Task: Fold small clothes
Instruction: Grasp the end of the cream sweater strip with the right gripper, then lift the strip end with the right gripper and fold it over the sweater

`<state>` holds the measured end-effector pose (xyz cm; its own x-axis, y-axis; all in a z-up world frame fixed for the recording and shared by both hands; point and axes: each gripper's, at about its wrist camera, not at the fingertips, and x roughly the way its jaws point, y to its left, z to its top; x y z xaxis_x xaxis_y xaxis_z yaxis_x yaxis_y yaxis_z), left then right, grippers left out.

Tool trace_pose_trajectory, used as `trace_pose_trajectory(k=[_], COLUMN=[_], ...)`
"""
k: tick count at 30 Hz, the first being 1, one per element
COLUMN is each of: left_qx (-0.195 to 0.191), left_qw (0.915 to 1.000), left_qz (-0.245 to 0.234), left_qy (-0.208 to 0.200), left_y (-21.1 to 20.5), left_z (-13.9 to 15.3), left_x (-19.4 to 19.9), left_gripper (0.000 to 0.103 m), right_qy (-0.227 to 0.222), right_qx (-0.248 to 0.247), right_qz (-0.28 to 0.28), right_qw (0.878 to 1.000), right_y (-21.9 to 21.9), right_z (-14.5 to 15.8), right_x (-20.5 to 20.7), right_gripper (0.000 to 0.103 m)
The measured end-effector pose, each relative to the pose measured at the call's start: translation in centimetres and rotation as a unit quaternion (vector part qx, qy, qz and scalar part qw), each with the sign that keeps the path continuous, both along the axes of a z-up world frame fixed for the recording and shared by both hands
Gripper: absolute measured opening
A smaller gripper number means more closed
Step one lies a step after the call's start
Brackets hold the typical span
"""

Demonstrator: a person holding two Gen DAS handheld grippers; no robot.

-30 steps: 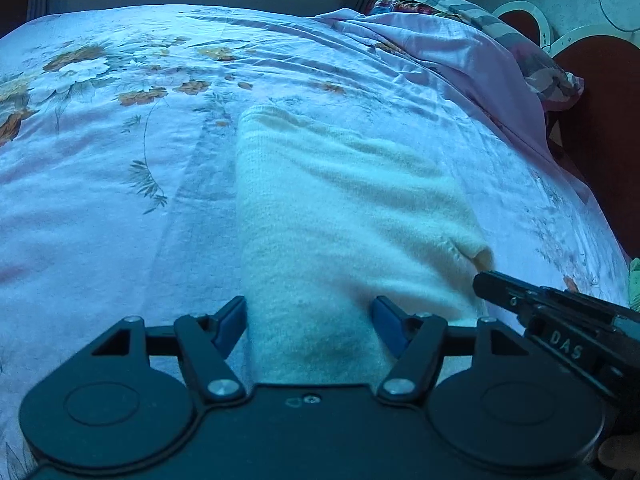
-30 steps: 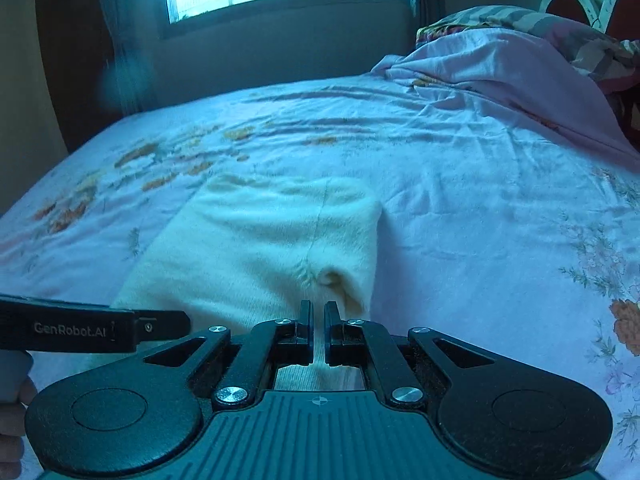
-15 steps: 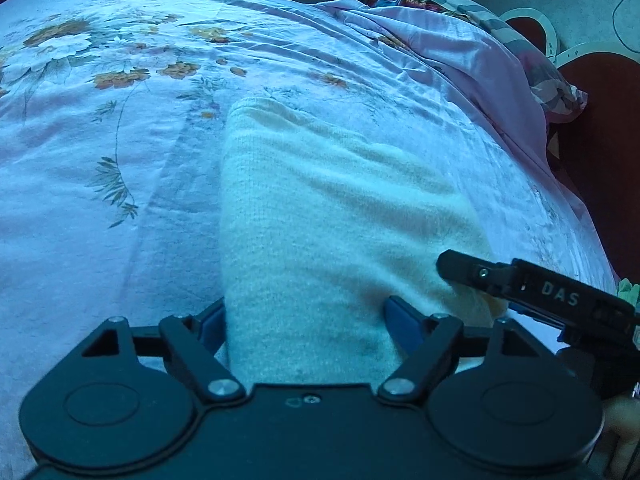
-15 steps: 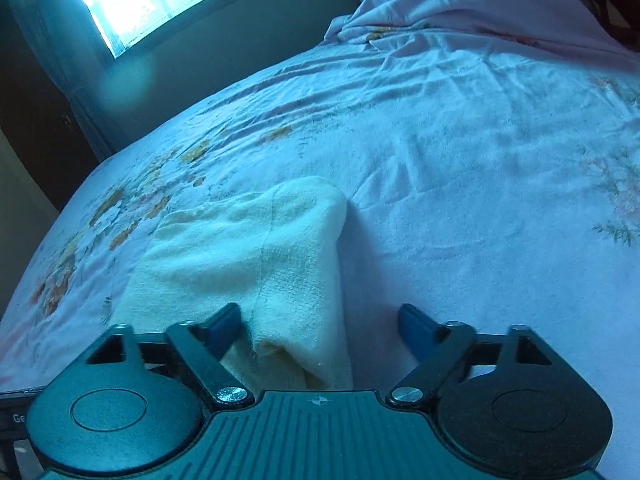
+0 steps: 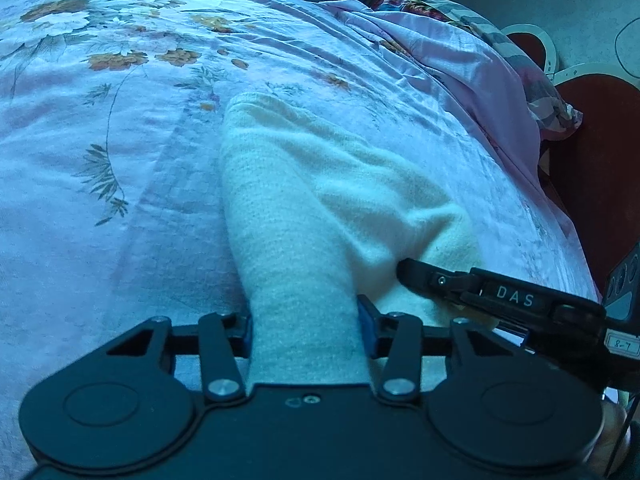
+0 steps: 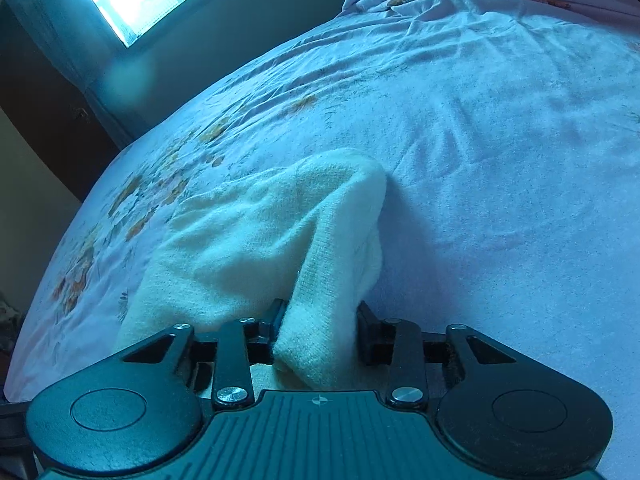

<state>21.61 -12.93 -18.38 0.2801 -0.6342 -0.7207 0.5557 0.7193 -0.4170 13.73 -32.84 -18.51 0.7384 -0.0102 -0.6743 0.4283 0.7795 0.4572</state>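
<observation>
The cream garment lies on the flowered bed sheet, its near edge bunched up. The left gripper and right gripper have just closed, each pinching a fold of this edge. Wide free sheet lies around it.

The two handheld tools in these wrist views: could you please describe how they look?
The left tool and the right tool are both black, with two round discs, silver screws, linkage bars and blue-padded fingers. The right one has a ribbed front plate, and seen from the side it carries white DAS lettering and a small handwritten label.
</observation>
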Motion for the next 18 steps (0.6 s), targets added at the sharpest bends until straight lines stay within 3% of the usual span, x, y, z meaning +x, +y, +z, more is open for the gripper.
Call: trace_pose_trajectory(k=[5,9,18], left_qx=[0.008,0.000,-0.010], left_qw=[0.9992,0.9979,0.9958], left_qz=[0.002,-0.003,0.014], left_qy=[-0.038,-0.064,-0.090], left_y=[0.0,1.1,8.1], left_z=[1.4,3.4,7.7], left_x=[-1.4,-2.8,-6.8], left_gripper=[0.031,0.030,0.030], right_qy=[-0.023,-0.056,-0.091], right_qx=[-0.026,-0.048,-0.048], right_qz=[0.000,0.013,0.054], right_qw=[0.999,0.997,0.993], right_y=[1.5,3.7,10.2], right_z=[1.4,4.0,8.7], right_x=[-0.7,-1.8,-4.6], right_gripper=[0.026,0.026,0.026])
